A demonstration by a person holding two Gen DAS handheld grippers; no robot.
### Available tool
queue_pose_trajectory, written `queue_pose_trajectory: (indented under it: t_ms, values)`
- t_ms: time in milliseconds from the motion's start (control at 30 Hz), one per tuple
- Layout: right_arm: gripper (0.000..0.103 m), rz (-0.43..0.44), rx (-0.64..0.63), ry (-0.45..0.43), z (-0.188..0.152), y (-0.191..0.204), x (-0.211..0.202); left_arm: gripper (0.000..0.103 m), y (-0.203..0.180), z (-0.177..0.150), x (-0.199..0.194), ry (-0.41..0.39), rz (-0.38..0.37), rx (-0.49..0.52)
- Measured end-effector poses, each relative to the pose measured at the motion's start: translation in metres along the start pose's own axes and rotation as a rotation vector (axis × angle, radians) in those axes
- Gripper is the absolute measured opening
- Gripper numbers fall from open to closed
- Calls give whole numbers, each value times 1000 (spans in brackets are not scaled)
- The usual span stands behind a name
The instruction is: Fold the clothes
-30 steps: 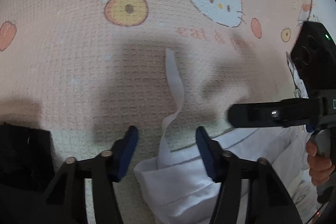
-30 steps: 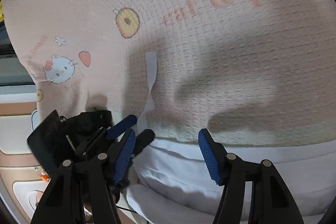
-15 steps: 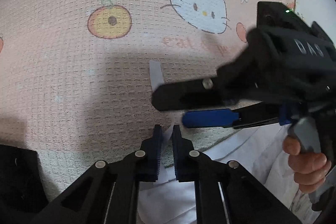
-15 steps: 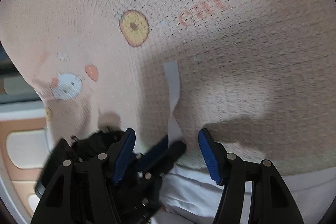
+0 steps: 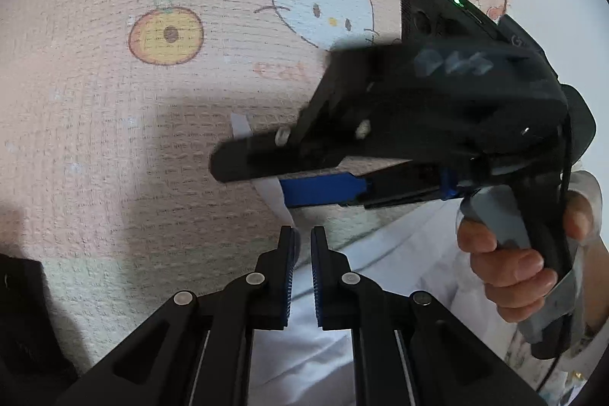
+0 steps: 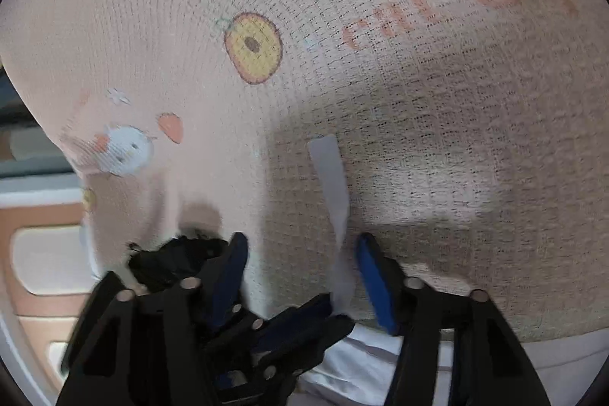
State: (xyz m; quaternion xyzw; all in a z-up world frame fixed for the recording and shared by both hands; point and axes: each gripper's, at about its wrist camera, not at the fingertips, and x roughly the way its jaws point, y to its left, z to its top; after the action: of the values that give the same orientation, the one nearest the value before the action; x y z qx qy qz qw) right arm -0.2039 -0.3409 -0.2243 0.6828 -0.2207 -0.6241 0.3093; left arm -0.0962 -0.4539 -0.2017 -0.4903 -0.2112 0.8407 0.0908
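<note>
**Left wrist view: strap got pinched**

White garment lay right under both grippers on the pink cartoon blanket. Its thin white strap ran forward from the left gripper, which was clamped narrow on it. Right gripper was spread wide, the strap just inside its right finger.

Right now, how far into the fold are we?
Early. Done: left tongs closed on the white strap near the white garment. In hand: right tongs, open, straddling that strap on the pink blanket. Left: no fold visible yet.
</note>
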Motion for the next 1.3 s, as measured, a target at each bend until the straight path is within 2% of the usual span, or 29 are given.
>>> queue_pose_trajectory:
  t_ms: [100,200,300,400,500,567,633,667,733,1033,1200,1300]
  values:
    - [15,-72,-16,-3,-1,5,4,7,-3,-4,1,2,-8,-2]
    - [4,-104,-6,-15,-3,5,6,7,-6,-8,2,11,4,5]
    - [3,-96,-12,-26,-6,3,4,7,-7,-9,1,15,18,-4]
    - [3,-19,-8,-26,-11,-2,-1,8,-6,-9,1,26,31,-32]
    - [3,57,15,-17,-15,-7,-4,12,-11,-8,-1,32,54,-6]
    - [3,89,8,-15,-17,-6,-6,23,-15,-8,-1,37,69,11]
    - [3,141,6,-8,-20,-3,-7,49,-18,-8,-2,41,85,28]
    - [3,163,13,-1,-22,-3,-8,53,-20,-8,-2,43,92,36]
    - [3,191,22,13,-24,-2,-10,54,-23,-7,-3,48,108,54]
    - [3,210,2,84,-43,-6,-19,54,-28,-5,-3,18,98,59]
    - [4,287,22,81,-50,-14,-30,54,-42,-10,-8,-1,83,115]
    - [4,294,16,76,-51,-13,-38,54,-45,-6,-1,-8,66,121]
